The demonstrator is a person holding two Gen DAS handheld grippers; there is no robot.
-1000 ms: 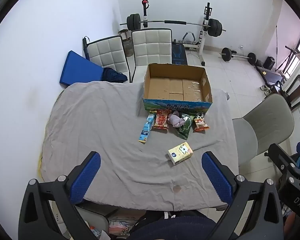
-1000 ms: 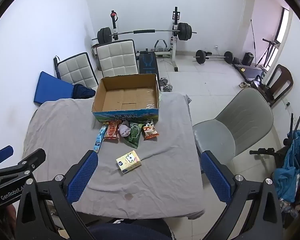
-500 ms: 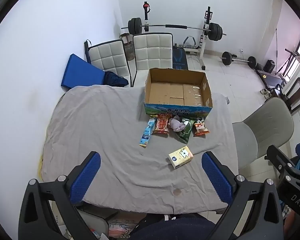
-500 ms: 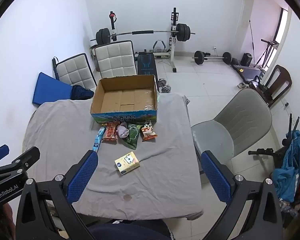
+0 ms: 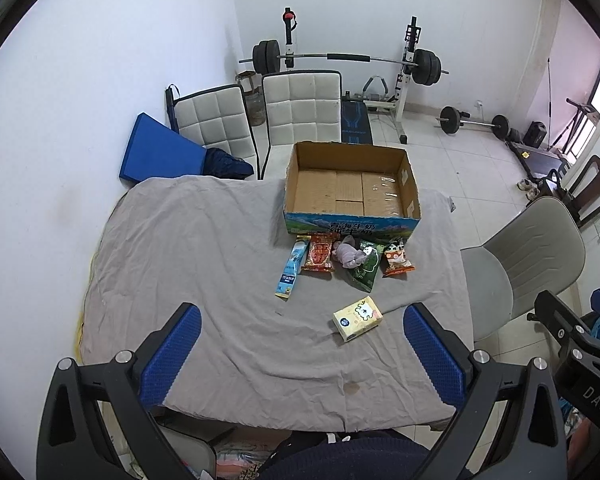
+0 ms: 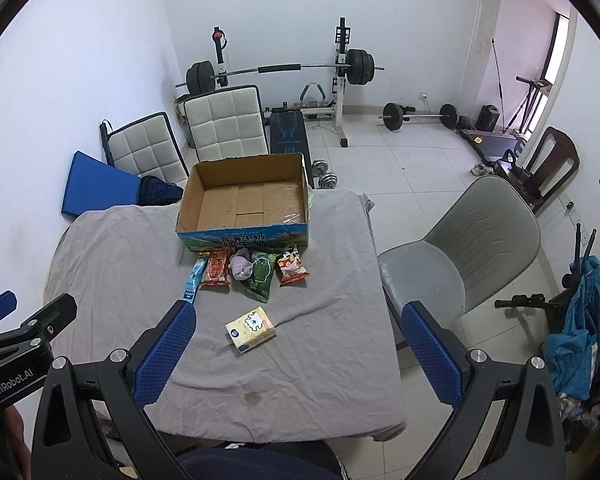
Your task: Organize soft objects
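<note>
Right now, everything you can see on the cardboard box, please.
The cardboard box is an open-topped brown corrugated carton with no upright flaps, standing on the grey cloth at the table's far side. Its inside is bare, with shiny tape on the floor. The near outer wall carries a blue-green landscape print with white lettering. A row of snack packets lies close against that wall; actual contact is unclear.

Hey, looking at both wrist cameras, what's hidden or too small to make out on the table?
- Cardboard box near inside wall: hidden by its own front, both views.
- Green packet top: covered by the grey plush, both views.
- Print on the yellow tissue pack: too small.
- Table's near edge: cut off by both open grippers' fingers.
</note>
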